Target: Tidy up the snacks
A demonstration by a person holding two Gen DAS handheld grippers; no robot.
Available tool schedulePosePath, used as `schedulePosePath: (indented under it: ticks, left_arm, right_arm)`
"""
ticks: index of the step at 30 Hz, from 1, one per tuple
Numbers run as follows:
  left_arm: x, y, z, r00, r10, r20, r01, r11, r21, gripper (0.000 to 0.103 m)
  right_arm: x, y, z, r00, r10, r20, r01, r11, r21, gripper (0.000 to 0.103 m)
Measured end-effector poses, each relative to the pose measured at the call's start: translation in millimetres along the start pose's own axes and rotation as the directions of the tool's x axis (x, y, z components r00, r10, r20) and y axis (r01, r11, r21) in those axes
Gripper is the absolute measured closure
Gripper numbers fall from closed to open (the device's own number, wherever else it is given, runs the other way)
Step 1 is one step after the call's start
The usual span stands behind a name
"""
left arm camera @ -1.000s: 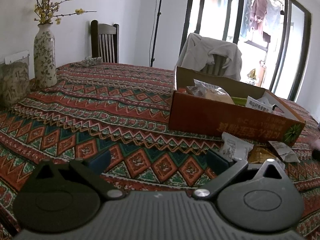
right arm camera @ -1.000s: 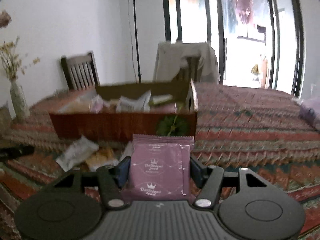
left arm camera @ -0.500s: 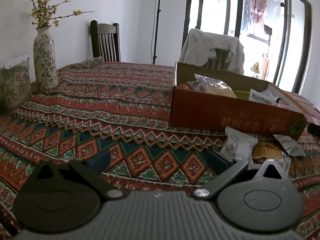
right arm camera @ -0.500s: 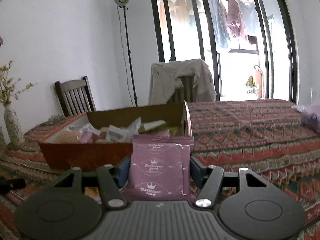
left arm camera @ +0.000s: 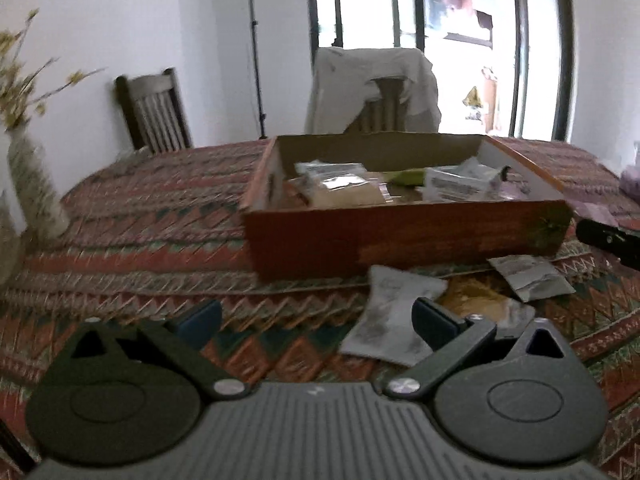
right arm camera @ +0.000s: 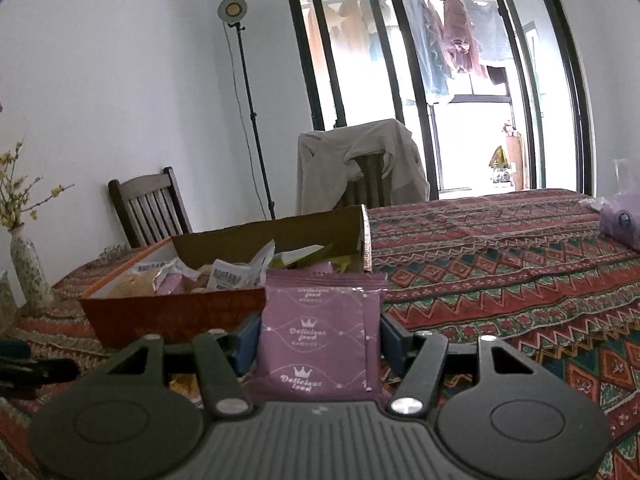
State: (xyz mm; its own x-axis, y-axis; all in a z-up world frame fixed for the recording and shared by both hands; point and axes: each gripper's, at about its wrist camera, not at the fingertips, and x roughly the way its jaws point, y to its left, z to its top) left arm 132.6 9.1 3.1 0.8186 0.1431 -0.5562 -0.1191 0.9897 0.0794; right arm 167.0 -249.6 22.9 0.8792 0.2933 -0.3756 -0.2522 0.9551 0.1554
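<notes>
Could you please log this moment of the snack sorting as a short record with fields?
setting: table with patterned cloth
container: cardboard box, open top, several snack packets inside
right tongs: shut on purple packet, held upright, short of the box
left tongs: open, empty, low over the cloth
loose snacks: white packet, yellow packet and grey packet on the cloth in front of the box
background: vase, two chairs

Box (left arm camera: 404,236) is open on top, so that way in is free. Loose packets (left arm camera: 394,320) clutter the cloth near its front wall; far left cloth (left arm camera: 152,208) lies bare.
</notes>
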Motion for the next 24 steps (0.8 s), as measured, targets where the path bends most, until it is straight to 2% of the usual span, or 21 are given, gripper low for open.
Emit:
schedulePosePath:
  ticks: [4,8,15,18,20,22,24]
  left_arm:
    - [17,-19,5,0.999,-0.01,-0.036,0.011,1.0,0.016,0.001]
    - [35,-28,5,0.997,-0.013,-0.074,0.014,1.0,0.002,0.016]
    - [54,-32,3,0.992,-0.054,-0.116,0.05,0.998,-0.033,0.025]
    - [57,-32,3,0.989,-0.075,-0.128,0.07,0.997,-0.04,0.035]
    - [58,-32,2,0.987,-0.093,-0.129,0.088,0.995,-0.045,0.05]
    - [56,-30,2,0.985,-0.117,-0.125,0.11,0.992,-0.056,0.058]
    - [53,-27,3,0.985,-0.126,-0.114,0.119,0.99,-0.07,0.061]
  right_arm:
    - [0,-1,0,1.0,0.001,-0.001,-0.001,1.0,0.008,0.042]
    - [0,-4,0,1.0,0.01,0.0,-0.01,1.0,0.019,0.042]
    - [-1,-4,0,1.0,0.022,-0.003,-0.022,1.0,0.021,0.042]
    - [0,-3,-1,1.0,0.024,-0.005,-0.023,1.0,0.019,0.042]
    - [0,-3,0,1.0,0.024,-0.004,-0.024,1.0,0.019,0.042]
    - [0,-3,-1,1.0,0.027,-0.004,-0.027,0.999,0.02,0.042]
    - [0,-3,-1,1.0,0.028,-0.004,-0.028,0.999,0.02,0.042]
